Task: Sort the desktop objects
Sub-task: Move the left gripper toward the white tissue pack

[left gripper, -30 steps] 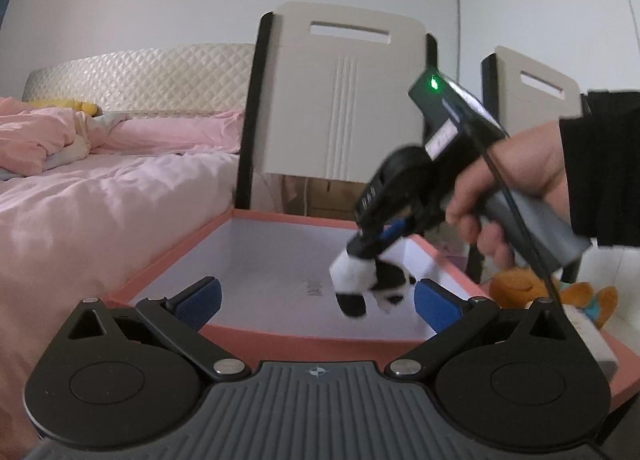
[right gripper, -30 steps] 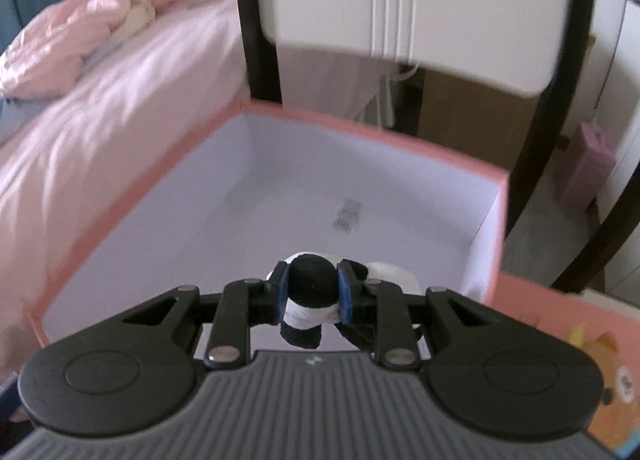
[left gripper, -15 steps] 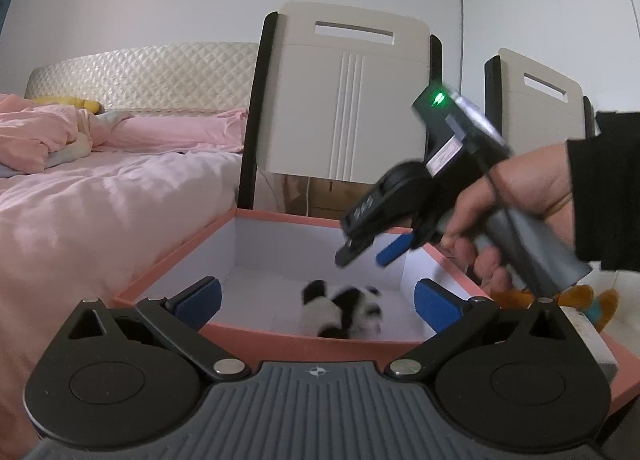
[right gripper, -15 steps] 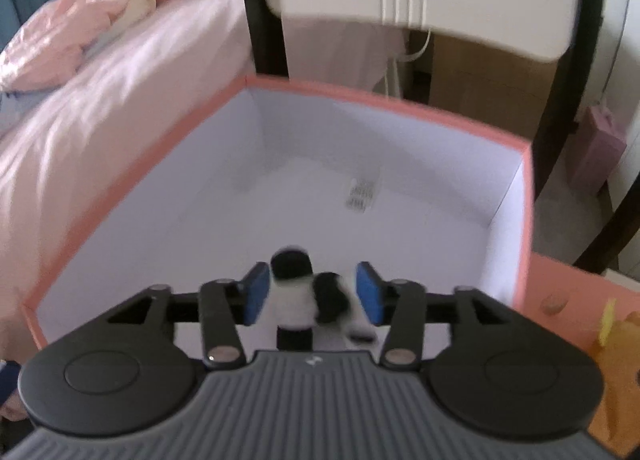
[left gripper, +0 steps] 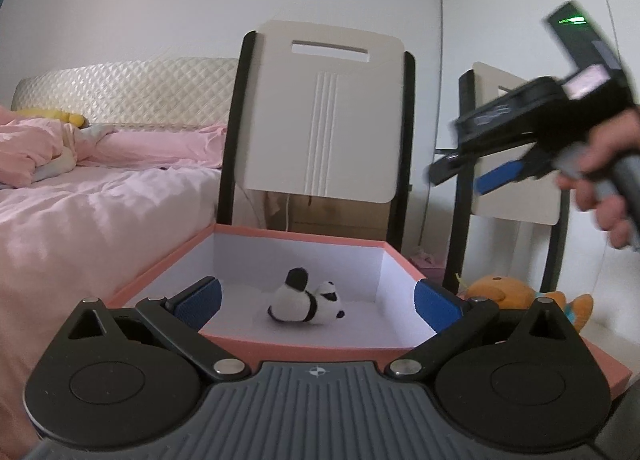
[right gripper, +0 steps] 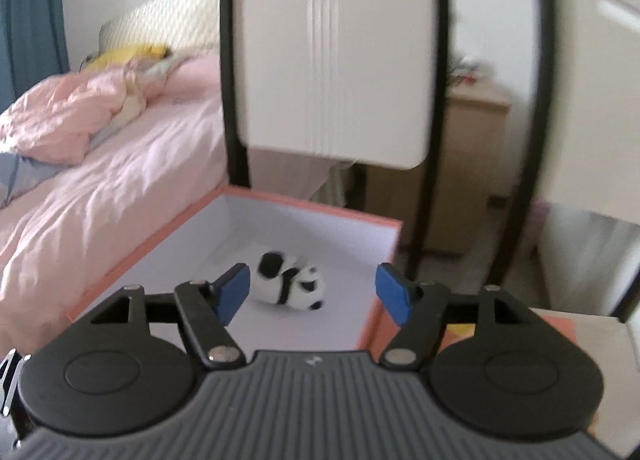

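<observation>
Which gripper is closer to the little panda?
Left. The left hand-held gripper sits at the box's near rim, facing the panda; the right hand-held gripper, opening, is above and away.

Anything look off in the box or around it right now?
Only a small thing: the panda plush lies tipped on its side on the floor of the pink box, not upright. The right claw is opening with nothing between its pads. Nothing looks spilled or damaged.
</observation>
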Demonstrator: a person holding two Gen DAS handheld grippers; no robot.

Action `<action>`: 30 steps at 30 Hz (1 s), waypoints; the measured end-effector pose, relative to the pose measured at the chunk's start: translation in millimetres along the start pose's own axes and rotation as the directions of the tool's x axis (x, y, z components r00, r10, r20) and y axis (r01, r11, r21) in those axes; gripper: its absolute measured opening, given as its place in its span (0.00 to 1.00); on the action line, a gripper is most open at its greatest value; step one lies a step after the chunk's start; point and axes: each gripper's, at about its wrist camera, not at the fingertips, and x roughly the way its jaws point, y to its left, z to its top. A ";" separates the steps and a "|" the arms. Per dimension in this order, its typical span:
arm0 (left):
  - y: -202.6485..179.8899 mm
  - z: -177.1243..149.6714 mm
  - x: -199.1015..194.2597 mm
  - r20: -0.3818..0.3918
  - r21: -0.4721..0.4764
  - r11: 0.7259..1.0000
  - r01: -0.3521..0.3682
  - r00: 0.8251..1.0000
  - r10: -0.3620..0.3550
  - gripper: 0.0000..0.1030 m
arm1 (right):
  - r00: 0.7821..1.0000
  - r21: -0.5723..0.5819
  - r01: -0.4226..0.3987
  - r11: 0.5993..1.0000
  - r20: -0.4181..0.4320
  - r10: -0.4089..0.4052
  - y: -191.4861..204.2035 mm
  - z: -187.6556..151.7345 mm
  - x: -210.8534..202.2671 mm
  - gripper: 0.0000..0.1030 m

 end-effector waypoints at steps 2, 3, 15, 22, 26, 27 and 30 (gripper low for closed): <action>-3.8 -0.7 -1.9 0.007 0.007 1.000 0.011 1.000 -0.011 1.00 | 0.998 0.000 0.038 0.999 0.054 -0.038 -4.6 -12.8 -27.3 0.72; -6.1 -1.6 -2.5 0.009 0.012 1.000 0.017 1.000 -0.017 1.00 | 0.995 0.001 0.055 0.998 0.082 -0.055 -6.9 -20.8 -40.6 0.74; -44.9 -18.2 -15.5 0.054 0.114 0.989 0.089 0.994 -0.096 1.00 | 0.952 0.101 0.133 0.986 0.264 -0.156 -45.5 -135.3 -126.8 0.87; -56.9 -26.3 -20.3 0.084 0.109 0.988 0.108 0.989 -0.118 1.00 | 0.917 0.157 0.157 0.975 0.342 -0.203 -57.8 -179.6 -133.6 0.94; -62.0 -30.6 -21.5 0.096 0.094 0.988 0.126 0.986 -0.135 1.00 | 0.908 0.152 0.172 0.973 0.359 -0.216 -60.2 -195.0 -131.7 0.97; -63.2 -31.5 -21.7 0.099 0.090 0.987 0.130 0.985 -0.139 1.00 | 0.908 0.156 0.166 0.974 0.362 -0.213 -61.3 -196.3 -132.9 1.00; -70.0 -34.8 -23.4 0.106 0.095 0.984 0.149 0.982 -0.158 1.00 | 0.894 0.165 0.164 0.973 0.391 -0.217 -62.6 -196.2 -138.6 1.00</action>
